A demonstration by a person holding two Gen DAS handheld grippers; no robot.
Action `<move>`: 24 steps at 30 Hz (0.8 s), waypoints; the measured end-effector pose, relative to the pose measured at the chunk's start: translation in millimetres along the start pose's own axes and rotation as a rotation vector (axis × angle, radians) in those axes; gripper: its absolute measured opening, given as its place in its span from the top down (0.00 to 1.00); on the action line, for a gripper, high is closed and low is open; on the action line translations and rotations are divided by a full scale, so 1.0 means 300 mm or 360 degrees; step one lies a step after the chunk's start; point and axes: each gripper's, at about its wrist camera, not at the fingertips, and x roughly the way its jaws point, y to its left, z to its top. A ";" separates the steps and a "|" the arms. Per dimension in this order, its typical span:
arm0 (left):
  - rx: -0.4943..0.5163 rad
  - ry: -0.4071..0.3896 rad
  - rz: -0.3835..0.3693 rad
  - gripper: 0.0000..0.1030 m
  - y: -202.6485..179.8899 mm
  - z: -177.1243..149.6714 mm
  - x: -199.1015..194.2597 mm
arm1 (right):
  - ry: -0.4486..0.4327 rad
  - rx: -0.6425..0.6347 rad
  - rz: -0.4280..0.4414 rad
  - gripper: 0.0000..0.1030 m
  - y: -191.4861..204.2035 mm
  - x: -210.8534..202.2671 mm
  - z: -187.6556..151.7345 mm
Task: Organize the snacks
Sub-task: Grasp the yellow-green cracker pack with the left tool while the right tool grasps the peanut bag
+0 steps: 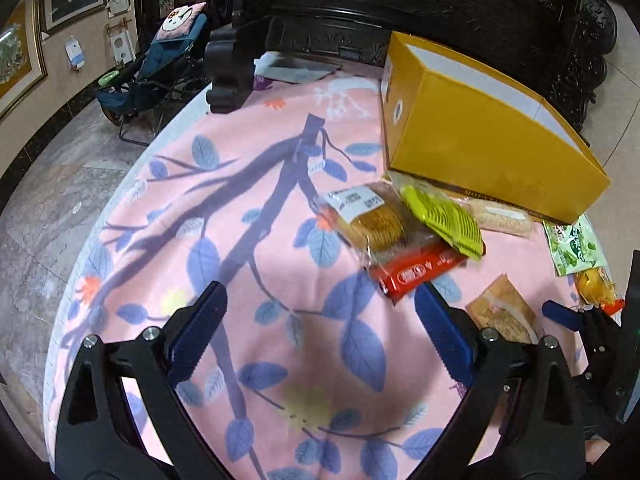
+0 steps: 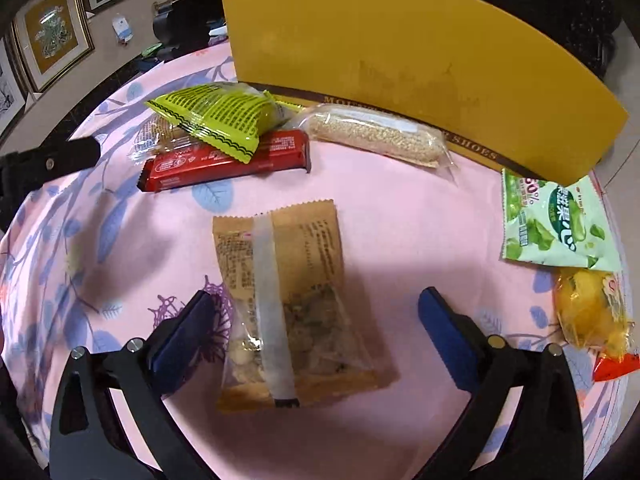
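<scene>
A yellow open box [image 1: 480, 136] stands at the back of the pink cloth; it also shows in the right wrist view [image 2: 400, 48]. In front of it lie a red bar [image 2: 228, 160], a lime-green packet [image 2: 224, 116], a biscuit pack [image 1: 372, 216] and a sesame roll [image 2: 376, 134]. A brown snack bag [image 2: 292, 304] lies between the open jaws of my right gripper [image 2: 320, 316]. My left gripper [image 1: 320, 320] is open and empty over bare cloth, left of the red bar [image 1: 416, 270].
A green-white packet [image 2: 556, 224] and a yellow-orange snack [image 2: 596, 312] lie at the right edge of the table. Dark carved furniture [image 1: 440, 4] stands behind the box. The round table's edge [image 1: 120, 184] drops to a marble floor at the left.
</scene>
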 end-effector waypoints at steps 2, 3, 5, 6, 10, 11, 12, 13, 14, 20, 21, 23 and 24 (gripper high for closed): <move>-0.0002 -0.0004 -0.0021 0.07 -0.005 -0.003 -0.005 | -0.0009 0.0008 -0.0008 0.01 0.005 0.001 -0.001; 0.0001 -0.0009 -0.0025 0.07 -0.010 -0.005 -0.010 | -0.0019 0.0014 -0.0006 0.01 -0.004 -0.001 -0.007; 0.0021 -0.0023 -0.0034 0.07 -0.025 -0.001 -0.022 | -0.0050 0.0013 -0.0006 0.12 -0.008 -0.026 -0.026; 0.0031 -0.0027 -0.0035 0.07 -0.033 0.001 -0.026 | -0.0065 -0.0001 0.0008 0.36 0.007 -0.048 -0.032; 0.0085 -0.0015 -0.0074 0.07 -0.095 0.043 -0.008 | -0.0048 0.0000 0.0028 0.54 -0.009 -0.063 -0.048; 0.0103 -0.0011 -0.0084 0.07 -0.118 0.053 0.001 | -0.0043 0.0007 0.0041 0.54 -0.019 -0.069 -0.056; 0.0119 -0.0008 -0.0095 0.07 -0.132 0.062 0.012 | -0.0041 0.0007 0.0046 0.54 -0.026 -0.074 -0.060; 0.0147 0.0002 -0.0108 0.07 -0.161 0.076 0.030 | -0.0041 0.0002 0.0050 0.54 -0.031 -0.079 -0.068; 0.0160 0.0011 -0.0115 0.07 -0.177 0.084 0.042 | -0.0042 0.0000 0.0056 0.54 -0.037 -0.084 -0.077; 0.0158 0.0087 -0.0117 0.07 -0.255 0.154 0.167 | -0.0048 0.0002 0.0089 0.54 -0.056 -0.095 -0.096; 0.0151 0.0115 -0.0116 0.08 -0.264 0.163 0.193 | -0.0048 0.0004 0.0093 0.54 -0.057 -0.095 -0.096; 0.0150 0.0103 -0.0075 0.19 -0.278 0.172 0.212 | -0.0047 0.0011 0.0107 0.54 -0.063 -0.096 -0.096; 0.0161 0.0091 -0.0075 0.25 -0.285 0.173 0.211 | -0.0049 0.0019 0.0120 0.54 -0.068 -0.097 -0.096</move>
